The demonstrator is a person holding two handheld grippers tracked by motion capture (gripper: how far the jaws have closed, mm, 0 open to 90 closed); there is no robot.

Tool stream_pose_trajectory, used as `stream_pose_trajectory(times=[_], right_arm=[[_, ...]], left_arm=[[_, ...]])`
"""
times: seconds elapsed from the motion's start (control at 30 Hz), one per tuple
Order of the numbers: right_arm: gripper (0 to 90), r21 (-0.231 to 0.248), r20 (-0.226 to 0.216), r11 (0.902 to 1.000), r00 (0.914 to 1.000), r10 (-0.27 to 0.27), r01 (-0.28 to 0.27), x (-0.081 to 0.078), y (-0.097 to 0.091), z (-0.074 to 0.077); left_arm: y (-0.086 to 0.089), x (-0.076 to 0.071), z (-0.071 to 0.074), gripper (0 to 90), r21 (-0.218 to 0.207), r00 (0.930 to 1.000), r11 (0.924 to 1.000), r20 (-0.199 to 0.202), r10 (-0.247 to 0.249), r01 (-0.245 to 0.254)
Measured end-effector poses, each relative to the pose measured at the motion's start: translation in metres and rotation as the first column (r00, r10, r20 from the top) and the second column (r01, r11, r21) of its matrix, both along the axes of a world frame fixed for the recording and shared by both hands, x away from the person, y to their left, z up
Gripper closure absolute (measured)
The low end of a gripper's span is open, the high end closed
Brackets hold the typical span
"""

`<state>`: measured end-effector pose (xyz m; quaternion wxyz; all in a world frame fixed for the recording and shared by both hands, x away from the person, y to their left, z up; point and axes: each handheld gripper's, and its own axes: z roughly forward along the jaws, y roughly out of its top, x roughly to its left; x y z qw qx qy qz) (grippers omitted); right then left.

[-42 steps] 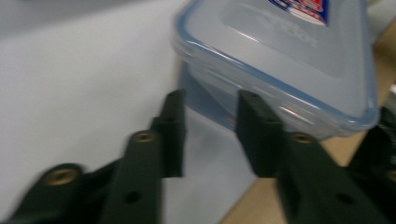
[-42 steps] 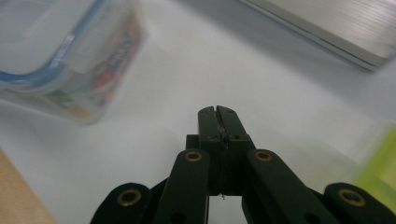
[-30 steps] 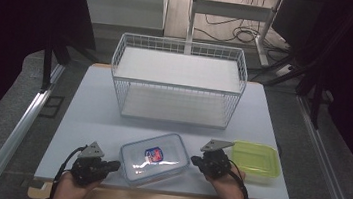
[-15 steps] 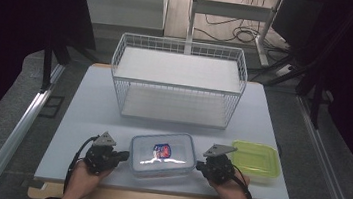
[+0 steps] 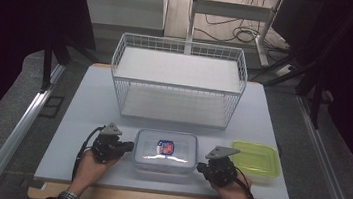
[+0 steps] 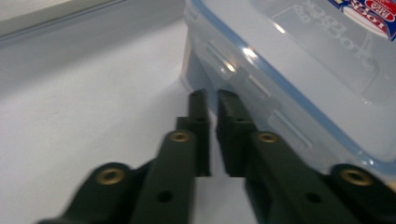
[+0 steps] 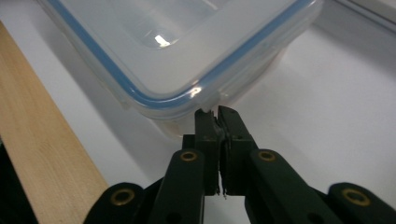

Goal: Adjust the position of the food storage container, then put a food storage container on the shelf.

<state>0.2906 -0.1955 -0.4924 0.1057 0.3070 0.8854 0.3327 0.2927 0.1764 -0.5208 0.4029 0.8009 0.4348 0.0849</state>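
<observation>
A clear lidded container [image 5: 164,151] with a blue seal and a red-and-blue sticker lies at the front middle of the white table [image 5: 88,104]. My left gripper [image 5: 128,147] points at its left end. In the left gripper view its jaws [image 6: 212,95] stand a narrow gap apart beside the container's side latch [image 6: 299,70]; they have just been opening, with nothing between them. My right gripper [image 5: 200,167] is at the container's front right corner. In the right gripper view its jaws [image 7: 217,112] are together, tips against the corner of the container [image 7: 154,46].
A white wire basket [image 5: 176,79] stands behind the container, across the middle of the table. A shallow green lid or tray [image 5: 254,161] lies just right of my right hand. A wooden strip [image 7: 42,140] runs along the table's front edge.
The container has turned from askew to square with the table's front edge and sits a bit farther back. My left gripper has moved up and right to its left end.
</observation>
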Motion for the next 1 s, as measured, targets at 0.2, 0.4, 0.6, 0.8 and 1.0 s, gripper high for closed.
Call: stream_pose_trajectory(times=[0.2, 0.4, 0.6, 0.8, 1.0], right_arm=[[66.3, 0.014, 0.030, 0.9979, 0.9976, -0.063, 0.063, 0.004, -0.017, 0.006], [46.7, 0.053, 0.044, 0.9932, 0.9934, -0.106, 0.104, 0.009, -0.025, 0.009], [25.5, 0.096, 0.038, 0.9894, 0.9929, -0.113, 0.109, 0.014, -0.028, 0.012], [11.0, 0.180, 0.008, 0.9791, 0.9952, -0.098, 0.095, 0.018, -0.026, 0.015], [5.2, 0.218, 0.005, 0.9723, 0.9960, -0.089, 0.085, 0.021, -0.017, 0.020]], left_arm=[[0.014, -0.009, 0.003, 46.9, 0.018, 0.9993, 0.9992, 0.013, 0.035, -0.036], [0.024, -0.009, 0.003, 25.4, -0.008, 0.9995, 0.9996, 0.011, 0.028, -0.028], [0.029, -0.013, 0.007, 9.6, -0.035, 0.9992, 0.9994, 0.039, 0.008, -0.007], [0.026, -0.013, 0.013, 9.8, -0.048, 0.9963, 0.9986, 0.084, -0.017, 0.021], [0.014, -0.009, 0.029, 8.1, -0.073, 0.9969, 0.9960, 0.064, -0.047, 0.052]])
